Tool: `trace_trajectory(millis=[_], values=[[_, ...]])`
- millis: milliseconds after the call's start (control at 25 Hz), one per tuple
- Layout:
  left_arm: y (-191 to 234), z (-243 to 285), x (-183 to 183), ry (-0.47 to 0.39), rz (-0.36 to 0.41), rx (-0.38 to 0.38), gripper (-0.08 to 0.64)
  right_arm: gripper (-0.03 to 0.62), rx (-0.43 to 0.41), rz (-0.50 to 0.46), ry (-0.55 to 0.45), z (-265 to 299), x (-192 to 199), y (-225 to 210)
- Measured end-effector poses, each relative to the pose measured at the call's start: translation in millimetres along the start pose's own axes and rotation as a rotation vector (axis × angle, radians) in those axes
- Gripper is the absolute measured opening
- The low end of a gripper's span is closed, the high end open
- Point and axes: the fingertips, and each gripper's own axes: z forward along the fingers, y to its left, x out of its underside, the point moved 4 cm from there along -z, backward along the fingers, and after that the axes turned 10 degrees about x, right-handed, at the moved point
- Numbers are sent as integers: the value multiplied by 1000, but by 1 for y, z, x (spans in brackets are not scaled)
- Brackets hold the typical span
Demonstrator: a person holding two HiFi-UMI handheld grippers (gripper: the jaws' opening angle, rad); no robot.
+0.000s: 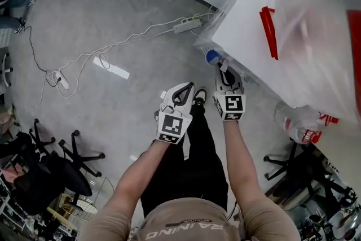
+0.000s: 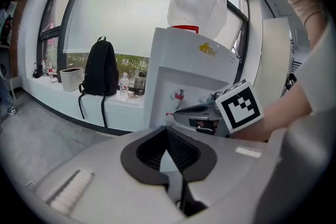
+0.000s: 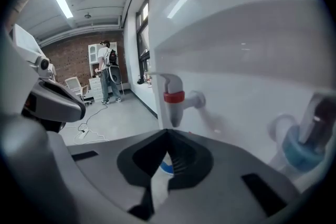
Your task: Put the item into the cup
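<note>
Head view, from above: at frame centre the left gripper [image 1: 183,90], jaws closed on nothing, hangs over the grey floor [image 1: 113,25]. Just to its right is the right gripper [image 1: 223,69], jaws likewise closed and empty, pointing at the white water dispenser [image 1: 254,14] that fills the upper right. Right gripper view: the jaw tips meet just below the red tap [image 3: 173,97]; the blue tap [image 3: 298,152] stands at the far right. A white patch with a blue edge [image 3: 164,166] shows through the gap behind the tips. Whether this is the cup cannot be told.
</note>
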Motion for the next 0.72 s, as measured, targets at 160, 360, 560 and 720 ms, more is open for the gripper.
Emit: trace_trajectory(millis=[160, 360, 560, 720], values=[[7, 2, 5, 3, -15, -6, 6, 11, 1, 5, 1, 15, 5, -2], [14, 2, 7, 8, -28, -19, 6, 11, -10, -4, 32, 27, 14, -4], [22, -2, 13, 16, -51, -44, 7, 11, -7, -6, 53, 34, 26, -3], [24, -6, 16, 21, -55, -54, 6, 12, 3, -12, 49, 37, 32, -3]])
